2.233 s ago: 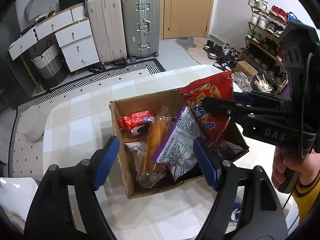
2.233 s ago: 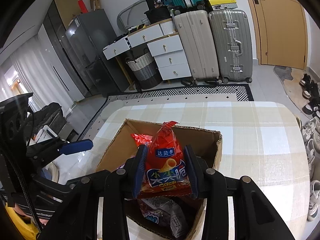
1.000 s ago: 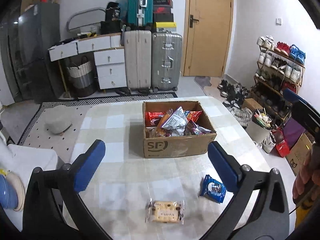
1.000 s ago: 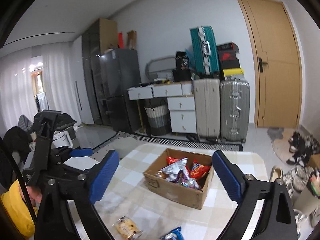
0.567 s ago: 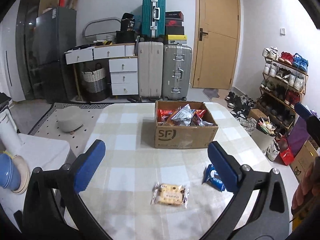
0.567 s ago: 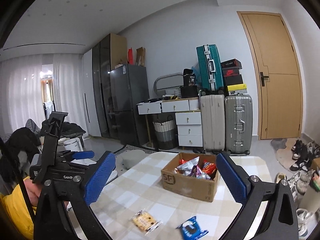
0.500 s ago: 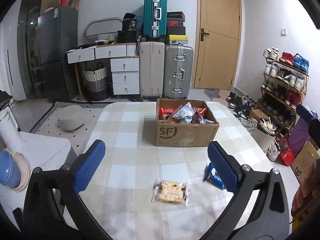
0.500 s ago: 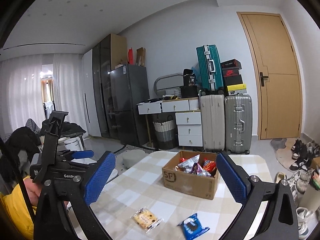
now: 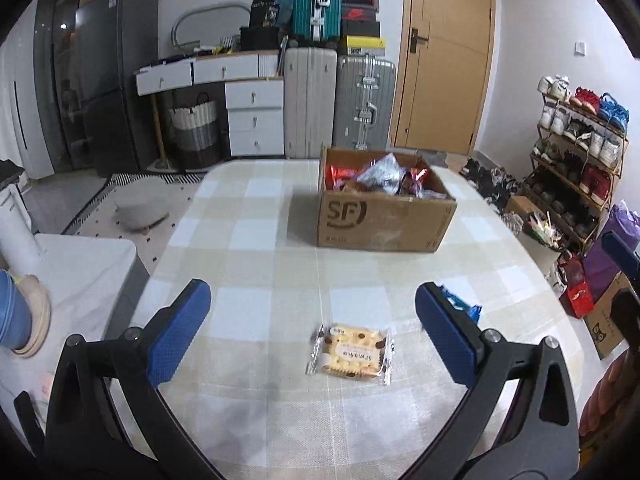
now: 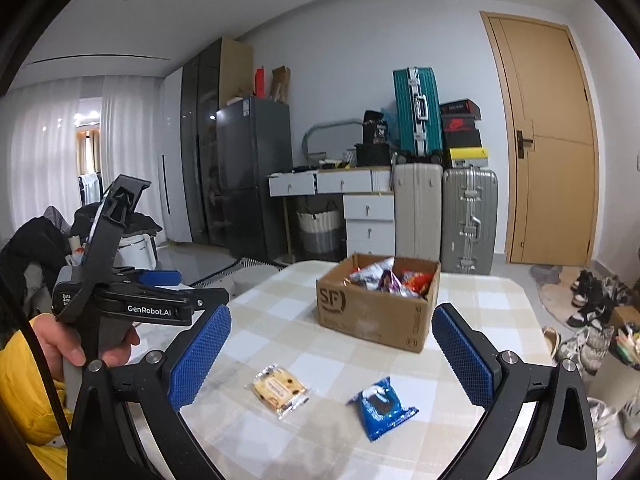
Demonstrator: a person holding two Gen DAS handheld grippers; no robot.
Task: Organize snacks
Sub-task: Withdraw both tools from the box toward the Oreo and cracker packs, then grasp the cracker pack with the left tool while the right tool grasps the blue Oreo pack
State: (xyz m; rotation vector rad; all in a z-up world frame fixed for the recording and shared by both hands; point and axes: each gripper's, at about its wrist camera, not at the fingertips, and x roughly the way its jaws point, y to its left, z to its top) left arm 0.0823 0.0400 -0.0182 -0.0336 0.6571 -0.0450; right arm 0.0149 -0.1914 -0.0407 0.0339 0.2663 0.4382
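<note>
A cardboard SF box (image 9: 380,220) (image 10: 372,312) full of snack bags stands on the far part of the checked table (image 9: 260,272). A clear pack of biscuits (image 9: 349,354) (image 10: 280,390) lies on the near part. A blue cookie pack (image 10: 382,408) lies right of it, mostly hidden behind my right finger in the left wrist view (image 9: 460,306). My left gripper (image 9: 312,334) is open and empty, held above the biscuit pack. My right gripper (image 10: 330,364) is open and empty, above both packs.
The left gripper's body (image 10: 120,292) shows at the left of the right wrist view. Suitcases (image 9: 340,104), white drawers (image 9: 248,112) and a door stand behind the table. A shoe rack (image 9: 576,160) stands at the right. A white stool (image 9: 68,276) stands at the left.
The right gripper let go of the red chip bag into the box. Both grippers have opened wide and pulled back from the box. In the last half second the left gripper has dipped toward the biscuit pack.
</note>
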